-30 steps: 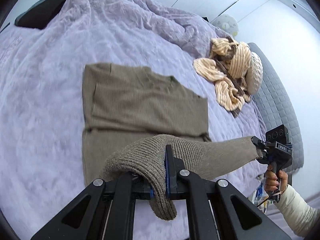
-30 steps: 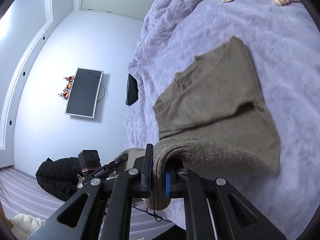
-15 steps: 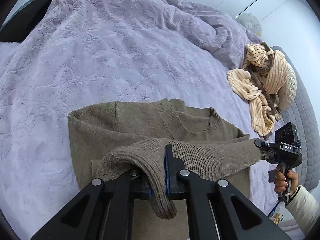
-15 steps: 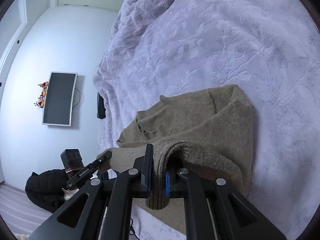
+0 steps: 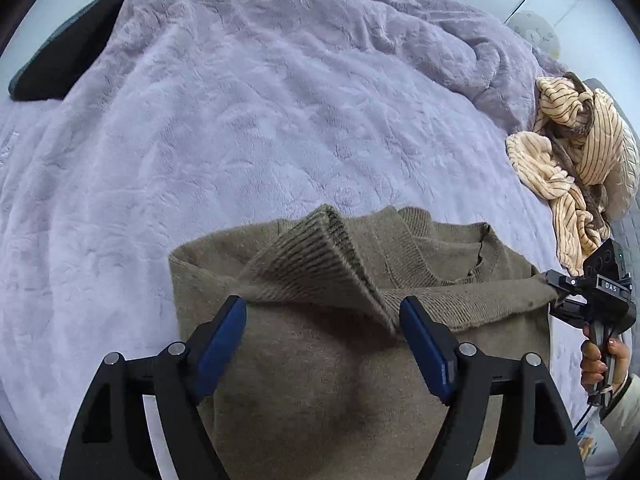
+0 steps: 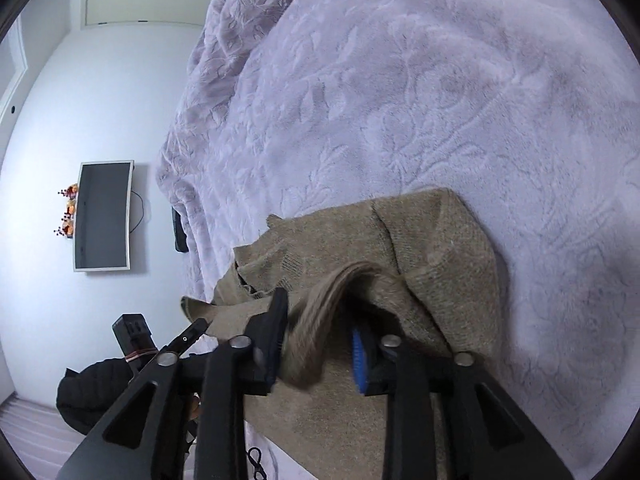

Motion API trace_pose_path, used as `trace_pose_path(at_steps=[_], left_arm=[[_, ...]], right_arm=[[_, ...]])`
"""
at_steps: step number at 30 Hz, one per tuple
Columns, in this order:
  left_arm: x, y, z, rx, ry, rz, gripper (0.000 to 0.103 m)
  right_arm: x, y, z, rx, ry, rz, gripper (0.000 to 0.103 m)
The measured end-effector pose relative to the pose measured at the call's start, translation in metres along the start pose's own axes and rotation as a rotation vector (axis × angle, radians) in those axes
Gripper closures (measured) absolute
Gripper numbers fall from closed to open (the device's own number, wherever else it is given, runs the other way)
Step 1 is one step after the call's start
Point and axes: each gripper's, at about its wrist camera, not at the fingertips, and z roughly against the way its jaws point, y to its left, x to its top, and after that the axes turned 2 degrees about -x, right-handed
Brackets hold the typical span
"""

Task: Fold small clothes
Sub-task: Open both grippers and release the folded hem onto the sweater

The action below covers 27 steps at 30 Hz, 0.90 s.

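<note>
An olive-brown knit sweater (image 5: 320,380) lies folded on the lilac bedspread (image 5: 240,120), its hem doubled up toward the neckline (image 5: 452,248). My left gripper (image 5: 322,320) is open just above it, the ribbed hem edge (image 5: 320,264) lying loose between the blue pads. My right gripper (image 6: 320,344) is open too, with the ribbed hem (image 6: 316,320) slipping out between its jaws, blurred. The sweater also shows in the right wrist view (image 6: 432,264). The right gripper shows at the sweater's right edge in the left wrist view (image 5: 560,288).
A crumpled cream striped garment (image 5: 576,160) lies at the right of the bed beside a pale cushion (image 5: 628,176). A dark pillow (image 5: 68,60) sits at the far left. A wall TV (image 6: 102,216) and a black jacket (image 6: 92,392) show off the bed.
Both grippers carried the hem forward over the sweater toward the neckline, lowered it, then opened and let go.
</note>
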Motion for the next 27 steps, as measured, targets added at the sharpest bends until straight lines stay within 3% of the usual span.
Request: trace_pose_path(at_steps=[1,5,10,11,13,15,18,22,26,27], left_arm=[[0.004,0.001,0.006,0.015,-0.011,0.002,0.023],[0.015,0.01,0.022,0.074,-0.033,0.0,0.023],[0.001,0.01,0.018,0.132,0.002,-0.057,0.023],[-0.003,0.008,0.013,0.143,0.012,-0.069,0.023],[-0.011,0.006,-0.001,0.141,0.046,-0.073,0.023],[-0.018,0.002,-0.016,0.155,0.066,-0.076,0.023],[-0.018,0.005,-0.036,0.236,0.061,-0.073,0.023],[-0.008,0.024,-0.042,0.212,0.039,0.024,0.023],[-0.008,0.025,-0.029,0.253,0.026,0.004,0.023],[-0.01,0.026,-0.023,0.262,0.027,-0.004,0.023]], right_arm=[[0.003,0.003,0.005,0.009,-0.019,-0.003,0.041],[0.012,0.015,0.032,0.008,-0.105,-0.005,0.04],[-0.001,0.038,0.046,-0.123,-0.099,0.122,0.041],[-0.006,0.04,0.045,-0.144,-0.086,0.148,0.044],[-0.013,0.041,0.036,-0.18,-0.055,0.182,0.066],[-0.018,0.035,0.021,-0.211,-0.014,0.183,0.074],[-0.023,0.023,-0.004,-0.31,0.041,0.198,0.074],[-0.019,0.014,-0.019,-0.425,0.024,0.248,0.091],[-0.01,0.019,-0.011,-0.462,-0.032,0.237,0.091],[-0.012,0.023,-0.007,-0.473,-0.033,0.253,0.086]])
